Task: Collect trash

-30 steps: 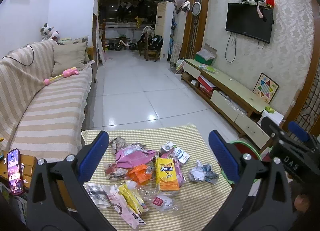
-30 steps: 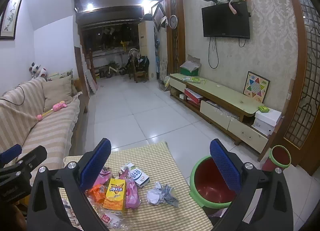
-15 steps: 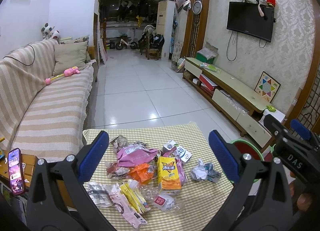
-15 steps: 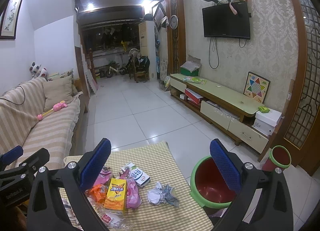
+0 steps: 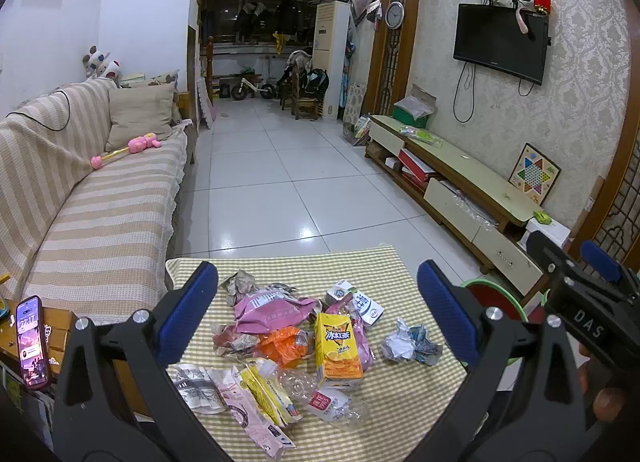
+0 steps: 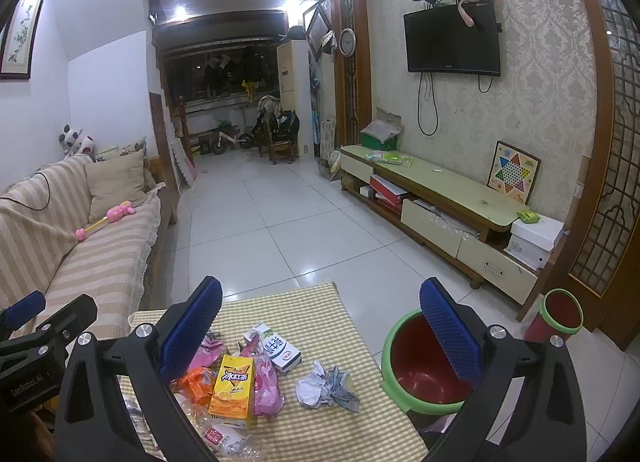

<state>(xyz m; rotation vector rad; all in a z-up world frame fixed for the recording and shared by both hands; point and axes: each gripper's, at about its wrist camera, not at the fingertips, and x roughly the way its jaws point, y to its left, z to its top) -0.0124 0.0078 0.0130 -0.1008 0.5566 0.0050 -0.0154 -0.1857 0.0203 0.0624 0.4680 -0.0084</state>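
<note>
A: The left gripper [image 5: 316, 308] hangs above the desk [image 5: 384, 266] with its jaws wide apart and nothing between them. The right gripper [image 6: 320, 328] is the same, spread and empty, low in its own frame.

B: Why both held high like that?

A: My guess is that neither has picked a target yet. From up there each camera takes in the whole heap of trash [image 5: 296, 338], which lies in the lower middle of the left view, bunched toward the desk's left half.

B: And the bin?

A: One green bin [image 6: 420, 366] with a red inside stands on the floor just beside the desk's right edge, at the lower right of the right view. That probably suits short drops by the right gripper. A second, smaller one [image 6: 560, 312] stands farther right, near the wall.

B: Count the trash.

A: One yellow carton [image 5: 336, 342], one white carton [image 5: 362, 302], one paper ball [image 5: 408, 344] lying apart to the right, one pink bag [image 5: 272, 310], one orange wrapper [image 5: 282, 346]. There are several more wrappers and clear plastic pieces at the bottom, overlapping too much to count.

B: Anything else?

A: One phone [image 5: 30, 342] at the lower left, off the cloth.
</note>
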